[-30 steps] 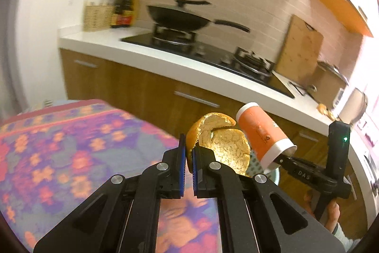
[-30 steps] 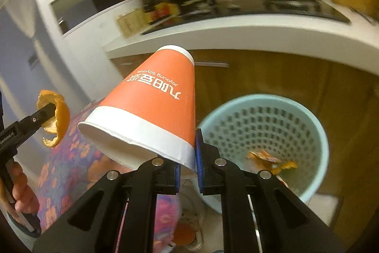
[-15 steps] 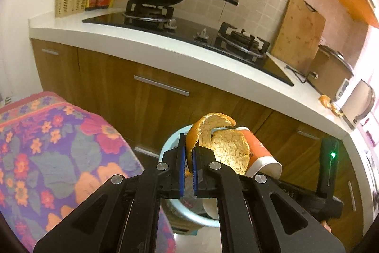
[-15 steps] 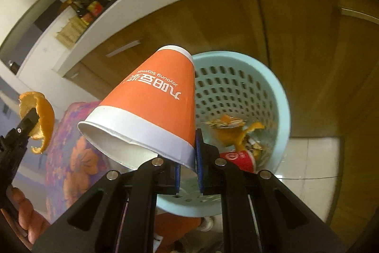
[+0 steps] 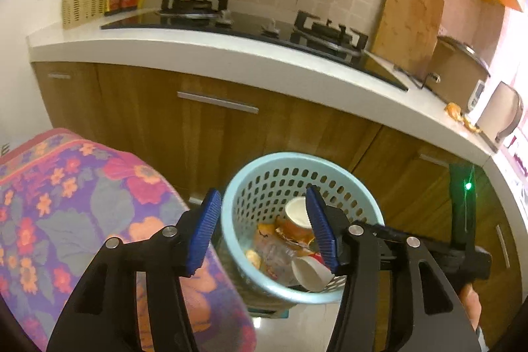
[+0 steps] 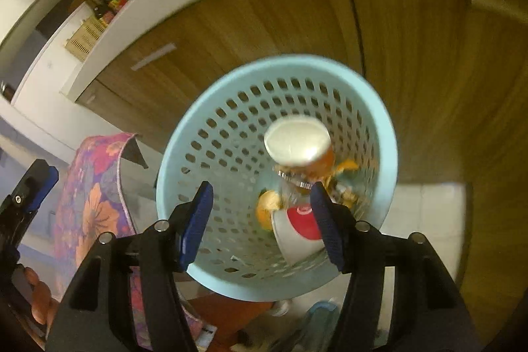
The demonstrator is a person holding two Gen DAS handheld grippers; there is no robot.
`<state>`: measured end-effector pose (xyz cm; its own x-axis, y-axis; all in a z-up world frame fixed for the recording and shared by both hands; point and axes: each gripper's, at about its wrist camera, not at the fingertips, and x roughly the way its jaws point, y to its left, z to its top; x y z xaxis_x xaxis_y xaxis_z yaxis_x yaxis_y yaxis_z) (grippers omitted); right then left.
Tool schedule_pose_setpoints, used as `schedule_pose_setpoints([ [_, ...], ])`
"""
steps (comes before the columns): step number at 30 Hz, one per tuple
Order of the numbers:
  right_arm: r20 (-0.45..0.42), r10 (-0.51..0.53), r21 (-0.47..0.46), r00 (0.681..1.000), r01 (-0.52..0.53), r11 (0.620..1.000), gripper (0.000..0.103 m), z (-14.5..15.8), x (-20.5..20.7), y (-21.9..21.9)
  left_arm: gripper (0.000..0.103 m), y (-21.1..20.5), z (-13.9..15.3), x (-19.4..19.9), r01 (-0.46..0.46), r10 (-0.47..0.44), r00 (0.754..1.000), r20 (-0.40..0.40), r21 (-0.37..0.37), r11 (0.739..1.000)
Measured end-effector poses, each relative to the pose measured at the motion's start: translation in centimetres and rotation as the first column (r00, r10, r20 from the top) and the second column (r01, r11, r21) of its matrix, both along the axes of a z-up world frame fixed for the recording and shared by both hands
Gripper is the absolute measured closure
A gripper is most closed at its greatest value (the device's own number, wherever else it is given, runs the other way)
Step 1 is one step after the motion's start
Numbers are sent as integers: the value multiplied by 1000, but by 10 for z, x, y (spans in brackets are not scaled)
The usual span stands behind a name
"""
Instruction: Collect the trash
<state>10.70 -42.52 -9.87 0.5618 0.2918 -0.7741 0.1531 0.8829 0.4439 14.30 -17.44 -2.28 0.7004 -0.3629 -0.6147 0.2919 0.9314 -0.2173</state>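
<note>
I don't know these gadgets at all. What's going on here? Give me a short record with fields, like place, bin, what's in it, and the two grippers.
place: kitchen, beside a wooden cabinet
bin: light blue perforated basket on the floor
contents: orange paper cup, red-and-white cup, orange peel
left gripper: jaws opening, nothing between them, above the basket
right gripper: jaws opening, nothing between them, above the basket
nearby: floral cloth
</note>
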Motion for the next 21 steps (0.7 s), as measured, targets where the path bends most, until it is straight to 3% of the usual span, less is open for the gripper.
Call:
schedule_pose_setpoints([
  [8,168,40,-134,985,-17,991,44,61,-23,37,28,43,21,-33,-37,41,994,98,-43,998],
  [12,250,49,-202,967,2,979,40,84,-36,59,20,61,21,-56,-46,46,989,143,-1,999],
  [14,314,55,-255,948,29,967,40,98,-48,75,19,69,15,-66,-88,77,981,176,54,995],
  [16,371,70,-321,926,58,945,29,112,-61,91,19,76,6,-69,-126,108,977,185,88,988],
  [17,387,71,-344,920,73,936,16,115,-66,98,19,80,3,-69,-136,118,976,185,88,987],
  [18,406,66,-362,912,95,927,11,119,-71,104,19,84,-1,-70,-148,129,973,191,86,985],
  [21,434,75,-377,898,105,920,11,126,-81,119,19,96,-11,-72,-203,185,960,208,70,977],
])
